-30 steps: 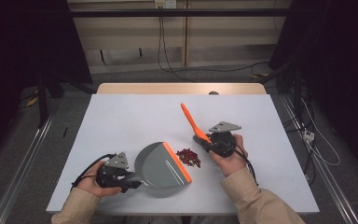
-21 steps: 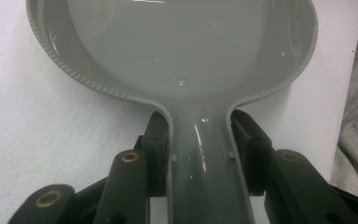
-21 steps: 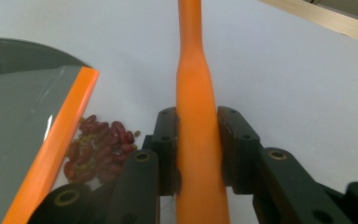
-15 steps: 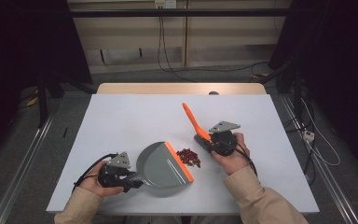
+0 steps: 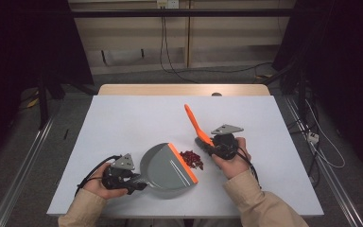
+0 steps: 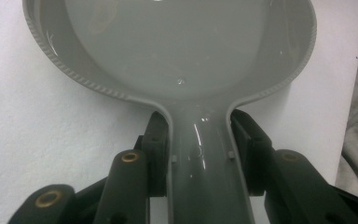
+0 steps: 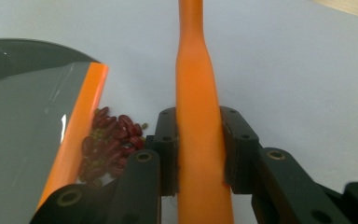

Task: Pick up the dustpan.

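Left gripper (image 5: pixel 134 182) clamped on grey plastic dustpan (image 5: pixel 166 167), orange lip against red beans (image 5: pixel 192 159); right gripper (image 5: pixel 207 145) clenching orange brush handle (image 5: pixel 195 124), ready for sweeping.

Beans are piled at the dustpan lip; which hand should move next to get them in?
Right. The right gripper clamps the orange brush beside the beans; the left gripper only steadies the dustpan.
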{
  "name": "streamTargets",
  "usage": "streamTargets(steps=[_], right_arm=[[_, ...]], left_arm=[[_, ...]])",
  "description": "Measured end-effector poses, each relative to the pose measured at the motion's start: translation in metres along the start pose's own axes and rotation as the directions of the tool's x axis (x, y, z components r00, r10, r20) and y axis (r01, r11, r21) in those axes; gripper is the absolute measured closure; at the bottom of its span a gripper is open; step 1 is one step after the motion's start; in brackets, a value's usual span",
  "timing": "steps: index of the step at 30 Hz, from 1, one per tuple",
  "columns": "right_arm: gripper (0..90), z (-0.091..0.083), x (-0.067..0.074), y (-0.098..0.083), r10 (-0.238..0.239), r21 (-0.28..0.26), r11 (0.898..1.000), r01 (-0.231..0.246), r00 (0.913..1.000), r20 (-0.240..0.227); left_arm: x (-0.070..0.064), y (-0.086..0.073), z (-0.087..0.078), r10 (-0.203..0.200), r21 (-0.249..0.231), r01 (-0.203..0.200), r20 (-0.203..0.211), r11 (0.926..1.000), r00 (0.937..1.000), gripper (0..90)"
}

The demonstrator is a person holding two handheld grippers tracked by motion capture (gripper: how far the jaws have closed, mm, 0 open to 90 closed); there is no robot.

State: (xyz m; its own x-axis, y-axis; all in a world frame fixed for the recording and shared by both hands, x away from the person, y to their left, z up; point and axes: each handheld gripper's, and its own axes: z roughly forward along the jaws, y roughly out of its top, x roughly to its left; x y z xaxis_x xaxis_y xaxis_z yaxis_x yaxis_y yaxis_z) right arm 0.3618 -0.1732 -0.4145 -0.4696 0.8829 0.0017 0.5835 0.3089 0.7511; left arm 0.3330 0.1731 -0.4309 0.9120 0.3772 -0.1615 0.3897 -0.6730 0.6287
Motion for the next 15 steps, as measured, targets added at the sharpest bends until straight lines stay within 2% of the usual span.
streamTargets(steps=[5,7,15], right_arm=[[71.0,0.001,0.007,0.000,-0.005,-0.009,1.000,0.005,0.9999,0.011],[71.0,0.001,0.010,-0.001,-0.007,-0.010,1.000,0.008,0.9999,0.015],[70.8,0.001,0.018,-0.003,0.003,-0.026,1.000,-0.002,0.9996,0.027]], left_arm=[[0.000,0.001,0.000,-0.003,0.006,0.003,-0.001,1.0000,1.0000,62.9],[0.000,0.001,0.000,0.008,0.019,-0.008,-0.005,0.9998,1.0000,62.9],[-0.001,0.002,0.002,-0.004,0.007,0.004,0.002,1.0000,1.0000,62.8]])
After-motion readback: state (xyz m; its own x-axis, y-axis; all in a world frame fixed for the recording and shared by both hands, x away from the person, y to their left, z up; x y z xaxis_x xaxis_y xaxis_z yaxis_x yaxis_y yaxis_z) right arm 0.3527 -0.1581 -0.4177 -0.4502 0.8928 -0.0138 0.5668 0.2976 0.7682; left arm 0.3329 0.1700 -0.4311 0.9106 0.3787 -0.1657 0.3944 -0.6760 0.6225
